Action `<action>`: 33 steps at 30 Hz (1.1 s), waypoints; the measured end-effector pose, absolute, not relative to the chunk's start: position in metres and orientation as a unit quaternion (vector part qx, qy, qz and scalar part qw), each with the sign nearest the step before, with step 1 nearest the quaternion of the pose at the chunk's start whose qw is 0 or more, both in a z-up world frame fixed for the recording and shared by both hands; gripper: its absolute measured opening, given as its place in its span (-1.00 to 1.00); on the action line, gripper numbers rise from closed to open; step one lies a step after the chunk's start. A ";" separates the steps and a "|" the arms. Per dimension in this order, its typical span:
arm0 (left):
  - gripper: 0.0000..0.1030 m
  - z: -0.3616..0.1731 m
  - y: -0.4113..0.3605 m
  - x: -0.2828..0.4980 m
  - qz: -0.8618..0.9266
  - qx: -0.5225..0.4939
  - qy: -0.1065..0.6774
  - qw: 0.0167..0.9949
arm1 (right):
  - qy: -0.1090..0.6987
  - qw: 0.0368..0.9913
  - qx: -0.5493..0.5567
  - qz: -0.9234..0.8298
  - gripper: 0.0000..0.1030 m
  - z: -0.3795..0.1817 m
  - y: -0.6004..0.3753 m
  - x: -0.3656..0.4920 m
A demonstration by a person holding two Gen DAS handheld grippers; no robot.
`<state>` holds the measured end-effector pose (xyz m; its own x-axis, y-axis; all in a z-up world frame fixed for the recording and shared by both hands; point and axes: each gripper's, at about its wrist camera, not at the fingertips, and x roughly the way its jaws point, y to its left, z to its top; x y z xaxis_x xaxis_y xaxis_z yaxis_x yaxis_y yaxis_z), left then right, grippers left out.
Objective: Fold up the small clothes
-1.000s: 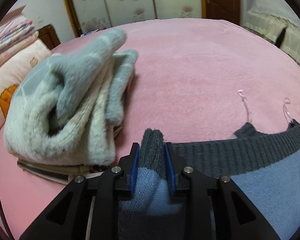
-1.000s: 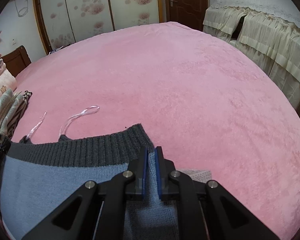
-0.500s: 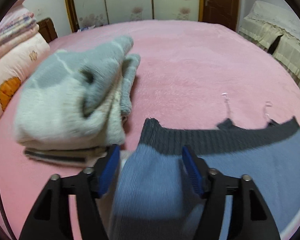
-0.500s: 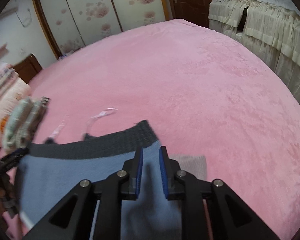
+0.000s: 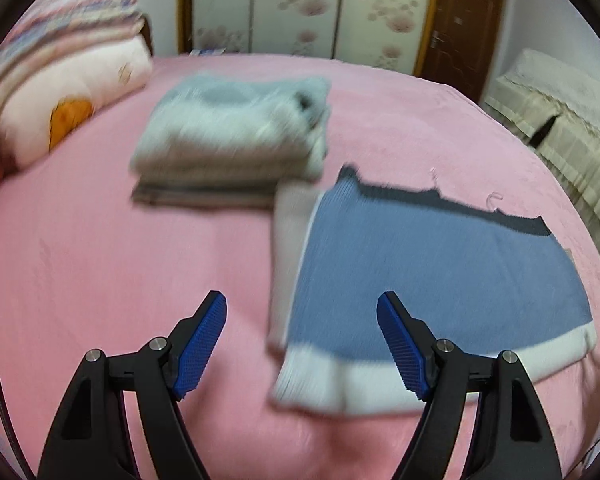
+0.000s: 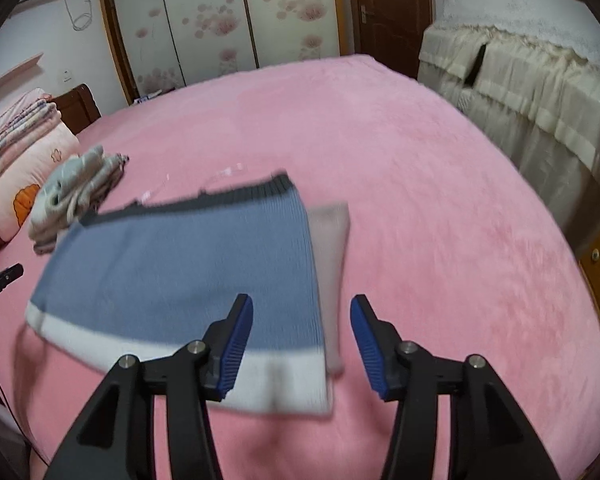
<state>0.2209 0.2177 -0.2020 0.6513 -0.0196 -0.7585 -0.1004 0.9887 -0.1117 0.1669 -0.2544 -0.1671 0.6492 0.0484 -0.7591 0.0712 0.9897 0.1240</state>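
Observation:
A blue knit garment [image 5: 420, 264] with a dark grey band at its far edge and a white band at its near edge lies folded flat on the pink bed; it also shows in the right wrist view [image 6: 188, 264]. My left gripper [image 5: 302, 316] is open and empty, above its near left corner. My right gripper [image 6: 302, 324] is open and empty, above its near right corner. A grey layer [image 6: 332, 240] sticks out from under the blue one.
A stack of folded fluffy grey-white clothes [image 5: 232, 136] lies to the left of the blue garment, also in the right wrist view [image 6: 76, 192]. Pillows and a striped quilt [image 5: 60, 64] are at the far left. A covered cream sofa [image 6: 532, 92] stands to the right of the bed.
Both grippers have let go of the blue garment, opened wide and pulled back and up. The garment now lies flat on the bed.

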 end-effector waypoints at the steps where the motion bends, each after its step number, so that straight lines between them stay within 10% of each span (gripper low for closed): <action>1: 0.32 -0.209 0.221 0.215 0.021 -0.084 0.421 0.903 | 0.424 0.903 0.075 -0.007 -0.01 -0.173 -0.257 0.164; 8: -0.30 -0.246 0.236 0.205 0.001 -0.139 0.442 0.886 | 0.446 0.887 0.118 -0.008 -0.04 -0.204 -0.269 0.153; 11: -0.69 -0.249 0.231 0.207 -0.013 -0.137 0.441 0.887 | 0.455 0.879 0.141 0.007 -0.38 -0.214 -0.273 0.153; 18: -0.77 -0.263 0.228 0.200 0.014 -0.127 0.438 0.890 | 0.454 0.878 0.148 -0.005 -0.77 -0.224 -0.275 0.151; 33: 0.39 -0.253 0.239 0.171 0.064 -0.228 0.441 0.866 | 0.423 0.901 0.085 -0.054 -0.59 -0.194 -0.245 0.137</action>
